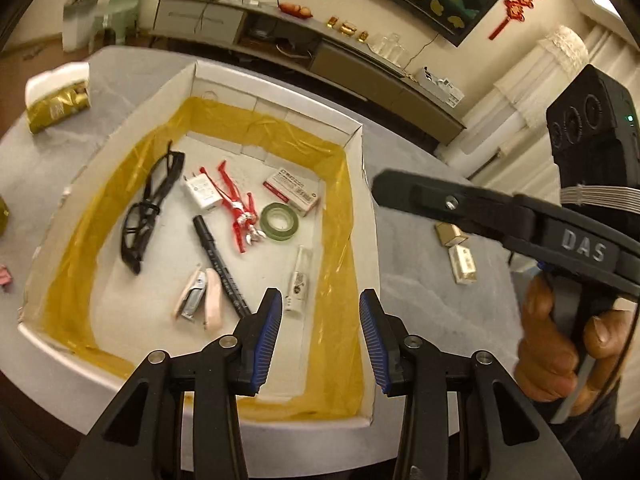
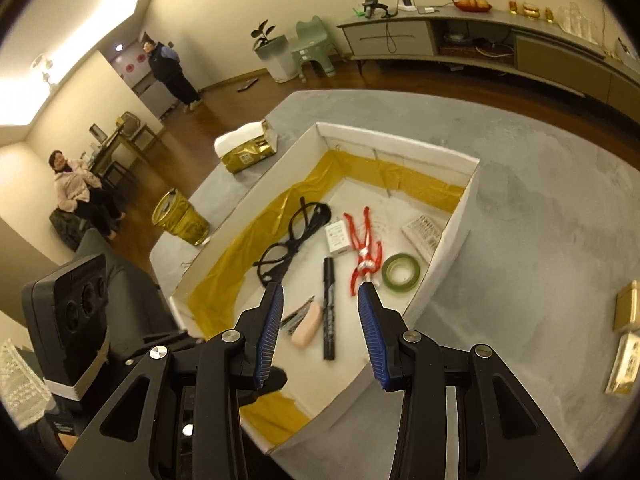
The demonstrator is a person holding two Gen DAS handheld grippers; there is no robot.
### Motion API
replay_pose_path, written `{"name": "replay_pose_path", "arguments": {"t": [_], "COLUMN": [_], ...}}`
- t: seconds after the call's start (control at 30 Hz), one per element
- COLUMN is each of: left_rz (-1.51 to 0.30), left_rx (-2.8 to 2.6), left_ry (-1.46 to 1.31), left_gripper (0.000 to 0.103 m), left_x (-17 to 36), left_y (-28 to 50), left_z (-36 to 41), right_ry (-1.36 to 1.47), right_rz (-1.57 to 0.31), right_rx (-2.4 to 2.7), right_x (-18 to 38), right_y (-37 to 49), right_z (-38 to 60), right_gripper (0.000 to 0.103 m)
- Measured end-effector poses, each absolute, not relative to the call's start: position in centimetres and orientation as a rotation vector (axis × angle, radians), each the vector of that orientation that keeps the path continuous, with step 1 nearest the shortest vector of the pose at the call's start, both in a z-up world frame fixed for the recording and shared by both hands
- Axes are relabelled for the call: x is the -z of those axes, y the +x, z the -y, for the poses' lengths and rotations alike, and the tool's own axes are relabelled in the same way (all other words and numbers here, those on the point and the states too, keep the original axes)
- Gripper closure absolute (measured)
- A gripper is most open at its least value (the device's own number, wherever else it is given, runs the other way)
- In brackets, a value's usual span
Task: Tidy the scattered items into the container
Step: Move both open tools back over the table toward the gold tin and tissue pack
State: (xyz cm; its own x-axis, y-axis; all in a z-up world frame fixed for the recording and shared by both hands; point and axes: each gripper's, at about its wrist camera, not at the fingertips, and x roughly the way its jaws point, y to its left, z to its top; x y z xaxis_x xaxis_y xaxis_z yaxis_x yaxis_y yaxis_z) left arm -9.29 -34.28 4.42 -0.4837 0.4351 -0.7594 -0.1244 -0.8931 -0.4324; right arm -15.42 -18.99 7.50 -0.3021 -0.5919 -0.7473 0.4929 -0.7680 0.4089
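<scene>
White container, lined with yellow film, set on grey worktop. Inside, lying flat: black glasses, white charger, red figure, green tape roll, black marker, pink stapler, small printed box, clear tube near right wall. Judged mostly done.

Left outside: two small packets on worktop well to right of container; gold-and-white pack beyond far left corner; pink scrap at left edge, purpose unclear.

Left tool spread wide, empty, poised over near end of container, touching nothing. Right tool likewise released, empty, above near right corner of container, gripped by a hand.
</scene>
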Motion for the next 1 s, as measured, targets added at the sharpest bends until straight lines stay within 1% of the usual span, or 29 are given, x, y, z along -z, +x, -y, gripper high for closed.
{"name": "replay_pose_path", "arguments": {"t": [0.2, 0.57, 0.67, 1.0], "left_rz": [0.325, 0.204, 0.172, 0.101], "left_rx": [-2.521, -2.578, -2.578, -2.524], "left_ry": [-1.308, -1.229, -1.206, -1.197], "left_gripper": [0.059, 0.058, 0.056, 0.055], "left_x": [-5.2, -6.5, -6.7, -6.8], "left_y": [-6.9, -4.6, -4.2, -3.5], "left_z": [33.4, 30.9, 29.7, 24.7], "right_ry": [1.24, 1.155, 1.148, 1.159], "right_rz": [0.113, 0.187, 0.227, 0.403], "right_rx": [2.098, 2.159, 2.169, 2.187], "right_x": [-7.7, -8.1, -7.7, -5.8], "right_y": [-12.7, -8.9, -8.1, -6.6], "right_z": [18.6, 15.4, 14.1, 8.0], "right_gripper": [0.06, 0.06, 0.06, 0.06]}}
